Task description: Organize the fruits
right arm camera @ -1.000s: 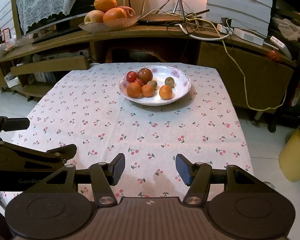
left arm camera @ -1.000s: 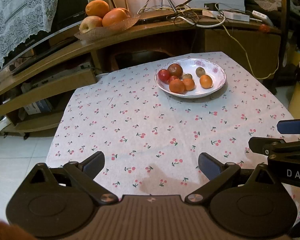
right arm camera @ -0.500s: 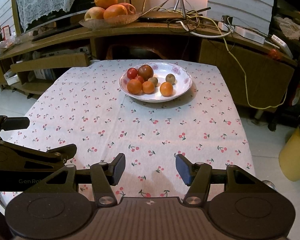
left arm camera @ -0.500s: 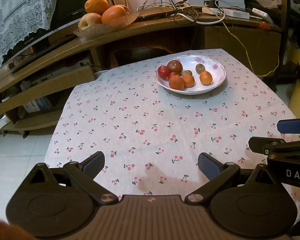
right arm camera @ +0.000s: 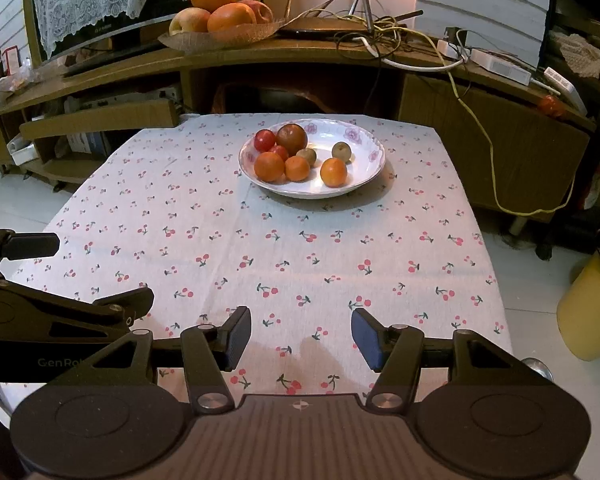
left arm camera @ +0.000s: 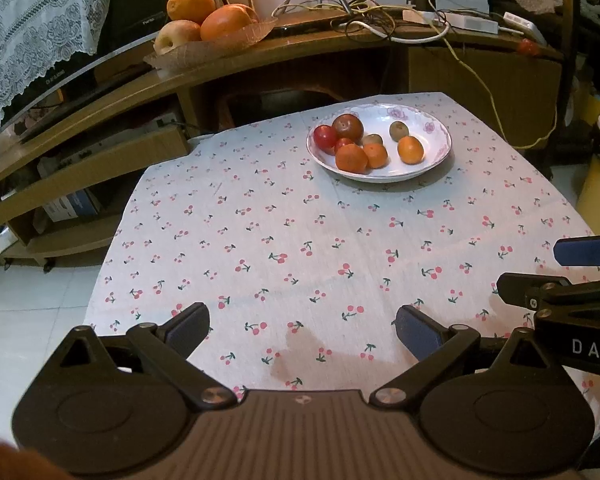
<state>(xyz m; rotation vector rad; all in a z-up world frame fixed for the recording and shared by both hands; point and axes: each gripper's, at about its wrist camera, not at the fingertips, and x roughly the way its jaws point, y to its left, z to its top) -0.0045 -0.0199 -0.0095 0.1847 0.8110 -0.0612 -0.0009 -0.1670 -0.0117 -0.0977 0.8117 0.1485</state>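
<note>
A white floral plate (left arm camera: 428, 160) (right arm camera: 364, 168) stands at the far side of the table. It holds several fruits: oranges (left arm camera: 351, 157) (right arm camera: 269, 166), red tomatoes (left arm camera: 325, 136) (right arm camera: 264, 140), a dark red apple (left arm camera: 348, 127) (right arm camera: 291, 139) and brownish kiwis (left arm camera: 399, 131) (right arm camera: 341, 151). My left gripper (left arm camera: 302, 330) is open and empty over the near table edge. My right gripper (right arm camera: 301, 338) is open and empty beside it, also far from the plate. Each gripper shows at the edge of the other's view.
The table has a cherry-print cloth (left arm camera: 300, 240). Behind it, a wooden cabinet carries a tray of large oranges and apples (left arm camera: 204, 28) (right arm camera: 224, 12) and tangled cables (right arm camera: 380, 36). A yellow bin (right arm camera: 588, 312) stands on the floor at right.
Both grippers have drawn back and risen slightly; the plate sits farther off and higher in both views. Both stay open and empty.
</note>
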